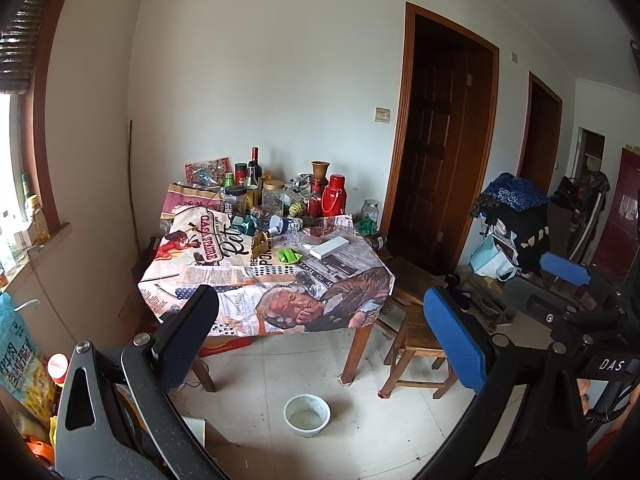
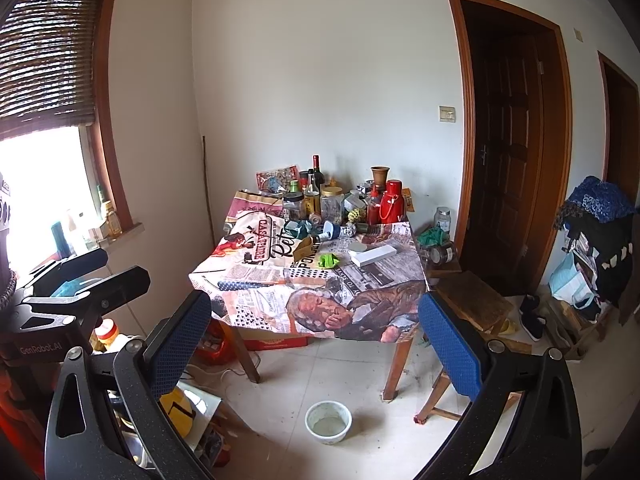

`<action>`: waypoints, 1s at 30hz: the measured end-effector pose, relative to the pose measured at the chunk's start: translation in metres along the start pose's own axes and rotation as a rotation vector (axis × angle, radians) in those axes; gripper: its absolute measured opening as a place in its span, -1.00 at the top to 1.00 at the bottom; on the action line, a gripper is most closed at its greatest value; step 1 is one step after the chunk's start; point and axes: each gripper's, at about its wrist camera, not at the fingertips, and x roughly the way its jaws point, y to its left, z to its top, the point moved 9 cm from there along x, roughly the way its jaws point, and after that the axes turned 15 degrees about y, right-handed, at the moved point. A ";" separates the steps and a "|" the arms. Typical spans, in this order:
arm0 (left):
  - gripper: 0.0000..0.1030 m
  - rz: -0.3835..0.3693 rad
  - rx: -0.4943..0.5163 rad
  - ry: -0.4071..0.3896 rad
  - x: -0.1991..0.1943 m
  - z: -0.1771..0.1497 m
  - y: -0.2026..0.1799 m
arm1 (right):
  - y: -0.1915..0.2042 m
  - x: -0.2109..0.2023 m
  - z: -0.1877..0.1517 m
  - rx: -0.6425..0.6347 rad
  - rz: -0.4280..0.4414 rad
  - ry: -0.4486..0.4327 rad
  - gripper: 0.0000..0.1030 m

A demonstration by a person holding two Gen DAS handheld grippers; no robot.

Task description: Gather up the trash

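Observation:
A crumpled green wrapper [image 1: 289,255] lies on the printed tablecloth [image 1: 224,276], also in the right wrist view [image 2: 328,259]. A crumpled teal wrapper [image 1: 246,224] and a tan paper scrap [image 1: 262,242] lie further back on the table; they show in the right wrist view as teal wrapper [image 2: 301,229] and tan scrap [image 2: 303,249]. My left gripper [image 1: 320,332] is open and empty, well short of the table. My right gripper [image 2: 316,344] is open and empty too. The right gripper shows in the left wrist view [image 1: 568,276].
Bottles, jars and a red flask [image 1: 334,195] crowd the table's back. A white box [image 1: 329,246] lies on it. A white bowl [image 1: 307,415] sits on the tiled floor. A wooden stool [image 1: 416,332] stands at the table's right. Clutter lines both walls.

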 end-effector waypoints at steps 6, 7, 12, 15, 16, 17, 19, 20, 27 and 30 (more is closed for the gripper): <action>-1.00 0.008 0.000 -0.002 0.001 -0.001 -0.001 | -0.002 0.000 -0.001 0.000 0.006 -0.004 -0.99; -1.00 0.009 0.000 -0.002 0.001 -0.001 -0.001 | -0.002 0.000 -0.001 0.000 0.006 -0.004 -0.99; -1.00 0.018 0.000 -0.002 0.003 0.001 -0.004 | -0.002 0.001 -0.001 -0.001 0.007 -0.003 -0.99; -1.00 0.023 -0.001 0.002 0.007 0.002 -0.007 | -0.003 0.002 -0.001 -0.001 0.008 -0.003 -0.99; -1.00 0.025 -0.001 0.003 0.008 0.003 -0.010 | -0.002 0.001 -0.001 0.000 0.007 -0.004 -0.99; -1.00 0.026 0.000 0.003 0.010 0.004 -0.012 | -0.002 0.001 -0.001 0.000 0.008 -0.004 -0.99; -1.00 0.030 0.000 0.003 0.013 0.005 -0.015 | -0.001 0.001 -0.002 0.000 0.006 -0.005 -0.99; -1.00 0.031 0.000 0.004 0.014 0.006 -0.017 | -0.003 0.002 -0.002 0.000 0.008 -0.005 -0.99; -1.00 0.039 -0.002 0.009 0.030 0.012 -0.030 | -0.020 0.008 0.003 0.000 0.015 -0.001 -0.99; -1.00 0.036 -0.004 0.014 0.041 0.017 -0.039 | -0.030 0.011 0.006 -0.001 0.017 0.004 -0.99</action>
